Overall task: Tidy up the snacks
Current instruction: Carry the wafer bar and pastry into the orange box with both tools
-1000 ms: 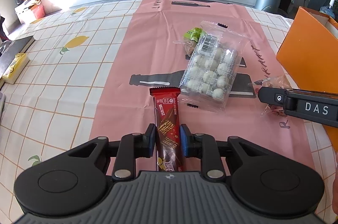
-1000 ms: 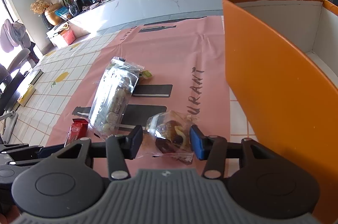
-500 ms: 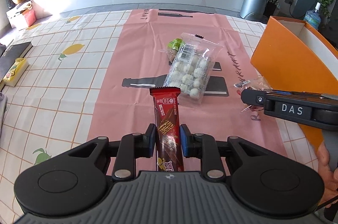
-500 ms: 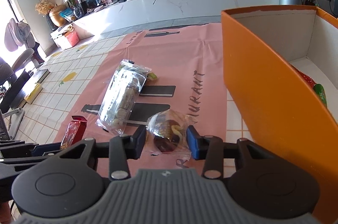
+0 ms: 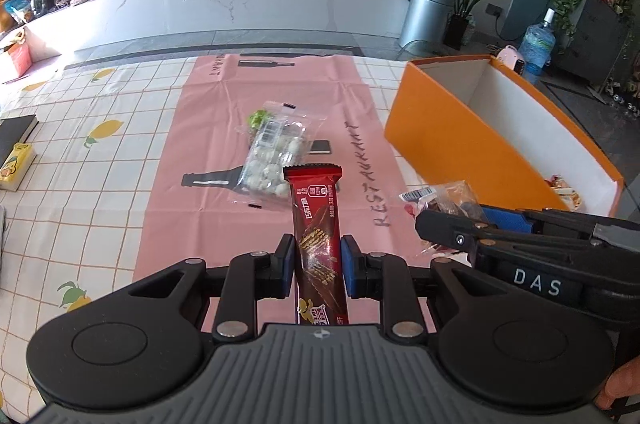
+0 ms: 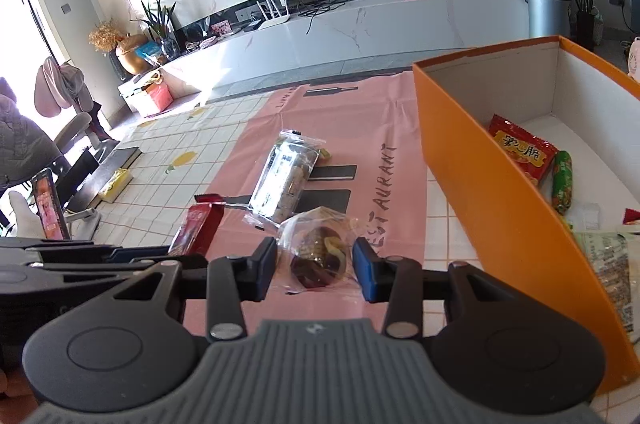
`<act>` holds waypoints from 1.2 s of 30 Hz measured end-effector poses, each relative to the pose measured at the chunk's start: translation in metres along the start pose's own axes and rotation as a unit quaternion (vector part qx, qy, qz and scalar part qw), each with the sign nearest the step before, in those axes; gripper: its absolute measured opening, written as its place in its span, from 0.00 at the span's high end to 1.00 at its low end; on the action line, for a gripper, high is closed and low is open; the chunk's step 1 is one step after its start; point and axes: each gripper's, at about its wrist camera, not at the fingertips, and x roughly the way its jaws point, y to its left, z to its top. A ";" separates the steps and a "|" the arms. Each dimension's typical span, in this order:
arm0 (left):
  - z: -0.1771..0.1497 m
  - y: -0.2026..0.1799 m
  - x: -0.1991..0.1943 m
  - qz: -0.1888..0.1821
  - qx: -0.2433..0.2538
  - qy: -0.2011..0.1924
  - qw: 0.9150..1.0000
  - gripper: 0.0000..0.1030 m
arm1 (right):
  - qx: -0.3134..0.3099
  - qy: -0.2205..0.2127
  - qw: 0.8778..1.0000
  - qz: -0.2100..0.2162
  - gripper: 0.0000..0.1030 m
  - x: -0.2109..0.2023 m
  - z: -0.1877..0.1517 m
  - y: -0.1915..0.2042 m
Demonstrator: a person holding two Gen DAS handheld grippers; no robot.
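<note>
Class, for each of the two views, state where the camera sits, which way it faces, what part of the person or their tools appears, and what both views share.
Left wrist: sits on the left gripper, looking forward and down over the pink mat; shows that gripper shut on a red chocolate bar wrapper, plus the right gripper.
Right wrist: sits on the right gripper, facing the same way; shows it around a clear bag of dark snacks.
Shared: the orange cardboard box, clear pack of white balls.
</note>
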 end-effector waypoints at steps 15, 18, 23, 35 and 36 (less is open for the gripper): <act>0.048 -0.093 -0.023 -0.133 0.086 -0.020 0.987 0.74 | -0.011 -0.037 0.998 -0.057 0.62 -0.117 0.026 -0.054; 0.062 -0.113 -0.013 -0.149 0.104 -0.014 0.983 0.74 | -0.022 -0.037 0.996 -0.074 0.62 -0.129 0.037 -0.068; 0.085 -0.145 0.011 -0.169 0.129 0.006 0.977 0.74 | -0.034 -0.021 0.995 -0.096 0.62 -0.130 0.058 -0.098; 0.119 -0.186 0.113 -0.158 0.169 0.090 0.969 0.74 | -0.023 0.070 0.991 -0.113 0.61 -0.055 0.098 -0.189; 0.119 -0.187 0.122 -0.155 0.170 0.100 0.968 0.74 | -0.025 0.078 0.990 -0.115 0.62 -0.045 0.099 -0.194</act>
